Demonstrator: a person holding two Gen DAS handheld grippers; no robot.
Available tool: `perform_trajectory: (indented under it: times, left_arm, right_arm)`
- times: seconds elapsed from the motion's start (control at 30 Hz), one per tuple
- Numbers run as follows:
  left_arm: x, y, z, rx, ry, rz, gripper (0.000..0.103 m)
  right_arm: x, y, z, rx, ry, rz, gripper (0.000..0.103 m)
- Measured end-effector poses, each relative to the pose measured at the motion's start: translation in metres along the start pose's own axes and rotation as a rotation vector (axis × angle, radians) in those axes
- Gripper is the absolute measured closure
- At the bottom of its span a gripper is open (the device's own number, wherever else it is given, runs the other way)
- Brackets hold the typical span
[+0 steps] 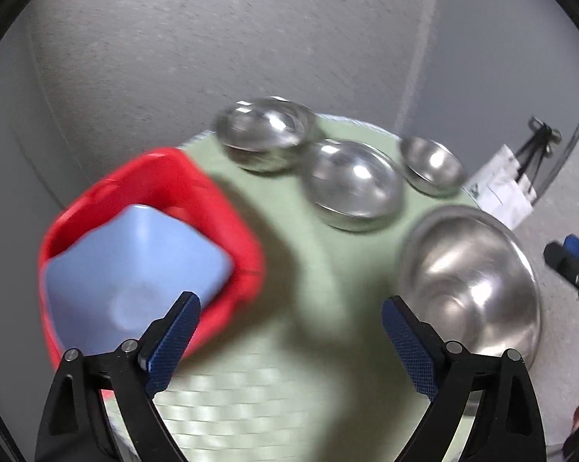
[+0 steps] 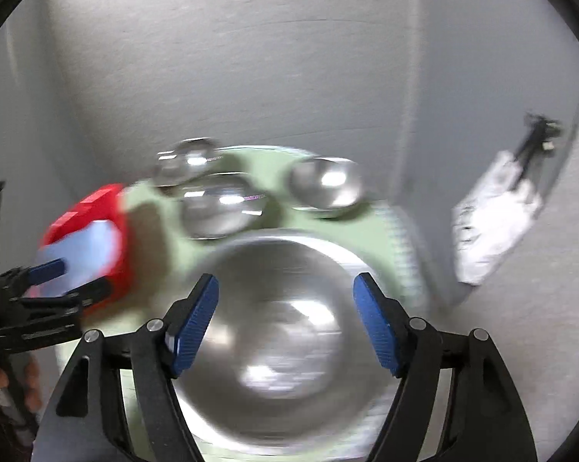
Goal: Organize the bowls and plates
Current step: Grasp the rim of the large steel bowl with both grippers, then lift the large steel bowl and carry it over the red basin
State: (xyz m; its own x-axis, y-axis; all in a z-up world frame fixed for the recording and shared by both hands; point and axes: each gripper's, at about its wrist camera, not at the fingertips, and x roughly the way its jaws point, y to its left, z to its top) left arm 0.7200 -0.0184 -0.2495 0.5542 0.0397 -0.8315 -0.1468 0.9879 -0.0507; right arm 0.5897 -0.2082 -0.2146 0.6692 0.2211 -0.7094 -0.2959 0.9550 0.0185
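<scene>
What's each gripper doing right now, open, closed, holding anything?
Left gripper: open, nothing between its fingers, above the green table.
Right gripper: open, empty, over the large steel bowl.

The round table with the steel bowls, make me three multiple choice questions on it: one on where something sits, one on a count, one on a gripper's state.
1. Where is the blue tub?
A. Inside the red bin
B. Under the table
C. In the largest steel bowl

2. How many steel bowls stand on the green table?
A. Two
B. Four
C. Six

3. How does the right gripper stand?
A. Shut on a bowl
B. Shut on the bin
C. Open, holding nothing

Answers:
1 A, red walls surround the tub.
2 B, the largest bowl, one mid-sized, a small one and a far one.
3 C, its blue pads stand apart above the largest bowl.
</scene>
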Motion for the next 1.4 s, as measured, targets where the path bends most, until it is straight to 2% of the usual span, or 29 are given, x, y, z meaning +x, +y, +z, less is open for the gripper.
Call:
perform_trajectory:
  times: [0.13, 0.23, 0.37, 0.5, 0.53, 0.6, 0.8, 0.83, 0.87, 0.93, 1.0, 1.03, 1.07, 1.2, 1.4]
  left_arm:
    - [0.030, -0.031, -0.003, 0.008, 0.056, 0.028, 0.010]
    - [0.051, -0.044, -0.004, -0.002, 0.091, 0.043, 0.011]
    - [0.062, -0.051, -0.005, -0.006, 0.118, 0.075, 0.011]
    - [0.068, -0.056, -0.008, -0.020, 0.130, 0.095, 0.013]
    - [0.068, -0.056, -0.009, -0.021, 0.133, 0.097, 0.014]
    - [0.072, -0.060, -0.009, -0.021, 0.140, 0.092, 0.015]
    - [0.073, -0.067, -0.011, 0.012, 0.135, 0.077, 0.016]
    - [0.075, -0.067, -0.011, 0.018, 0.140, 0.072, 0.025]
    - [0.077, -0.066, -0.011, 0.023, 0.147, 0.063, 0.042]
    - [0.084, -0.066, -0.012, 0.033, 0.172, 0.027, 0.059]
    - [0.086, -0.063, -0.011, 0.051, 0.188, -0.003, 0.063]
    - [0.088, -0.064, -0.011, 0.062, 0.189, -0.029, 0.072]
    - [0.089, -0.064, -0.011, 0.066, 0.191, -0.051, 0.085]
    - [0.089, -0.065, -0.010, 0.115, 0.184, -0.082, 0.086]
    - [0.051, -0.043, 0.001, 0.155, 0.093, -0.137, 0.086]
  right_arm:
    - [0.023, -0.047, -0.010, 0.043, 0.087, 0.003, 0.027]
    - [0.046, -0.064, -0.022, 0.067, 0.167, 0.110, 0.027]
    - [0.068, -0.062, -0.031, 0.068, 0.233, 0.197, 0.029]
    - [0.075, -0.061, -0.035, 0.048, 0.232, 0.245, 0.032]
    - [0.076, -0.062, -0.035, 0.047, 0.235, 0.265, 0.038]
    - [0.080, -0.062, -0.035, 0.046, 0.244, 0.281, 0.042]
    - [0.085, -0.059, -0.034, 0.058, 0.243, 0.286, 0.042]
    - [0.086, -0.059, -0.034, 0.060, 0.243, 0.290, 0.047]
    - [0.088, -0.058, -0.035, 0.062, 0.250, 0.292, 0.052]
    - [0.090, -0.055, -0.036, 0.070, 0.257, 0.302, 0.077]
    - [0.091, -0.052, -0.038, 0.076, 0.262, 0.298, 0.082]
    - [0.090, -0.051, -0.040, 0.080, 0.258, 0.286, 0.085]
    - [0.089, -0.051, -0.040, 0.082, 0.256, 0.280, 0.087]
    - [0.081, -0.051, -0.042, 0.099, 0.245, 0.246, 0.089]
    - [0.046, -0.034, -0.029, 0.115, 0.191, 0.226, 0.089]
